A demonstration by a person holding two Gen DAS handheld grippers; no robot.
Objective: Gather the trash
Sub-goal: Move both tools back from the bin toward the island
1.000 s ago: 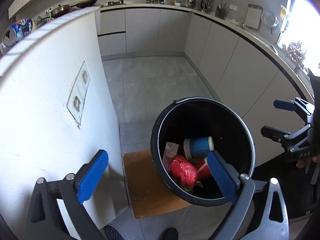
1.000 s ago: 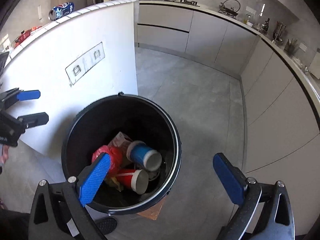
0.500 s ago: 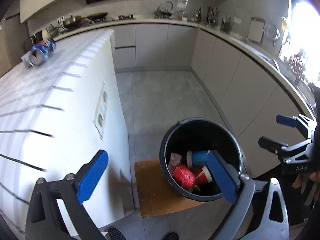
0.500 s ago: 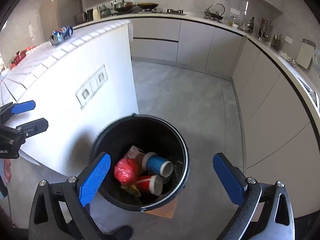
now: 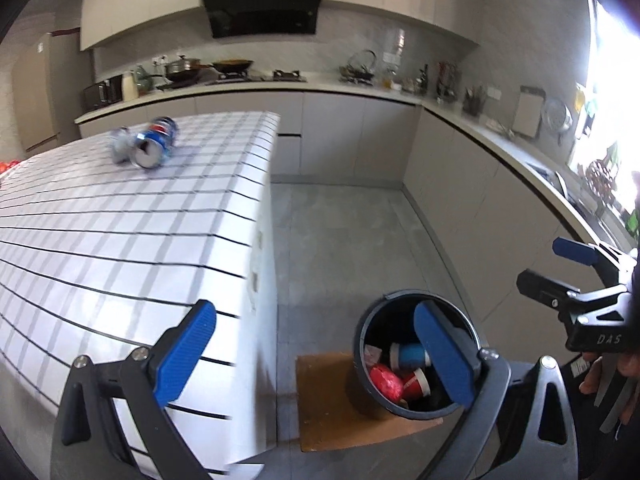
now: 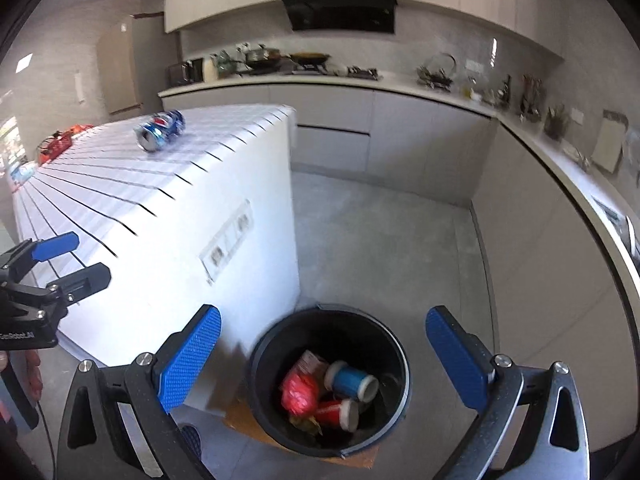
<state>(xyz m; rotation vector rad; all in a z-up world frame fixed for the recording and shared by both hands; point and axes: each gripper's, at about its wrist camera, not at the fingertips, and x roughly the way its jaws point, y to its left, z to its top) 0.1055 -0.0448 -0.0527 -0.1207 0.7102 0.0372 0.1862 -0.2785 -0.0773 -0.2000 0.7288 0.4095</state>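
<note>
A black trash bin [image 5: 370, 376] [image 6: 260, 372] stands on the floor beside the island. It holds a blue cup [image 6: 352, 382], a red cup [image 6: 336, 412] and a red crumpled wrapper [image 6: 298, 392]. A blue soda can [image 5: 154, 148] [image 6: 160, 130] lies on its side at the far end of the white tiled island top [image 5: 100, 232]. My left gripper [image 5: 316, 358] is open and empty, high above the island edge and the bin. My right gripper [image 6: 324, 360] is open and empty above the bin. Each gripper also shows in the other's view: the right gripper [image 5: 560, 268], the left gripper [image 6: 68, 258].
A brown cardboard sheet [image 5: 332, 400] lies under the bin. The island's side wall has sockets [image 6: 228, 236]. Grey cabinets and a worktop [image 5: 460, 128] with pots and utensils run along the back and right. Red packaging [image 6: 56, 144] lies at the island's far left.
Both grippers have risen and tilted up. The bin now looks smaller and lower, and the island top with the soda can has come into fuller view. Both grippers stay open.
</note>
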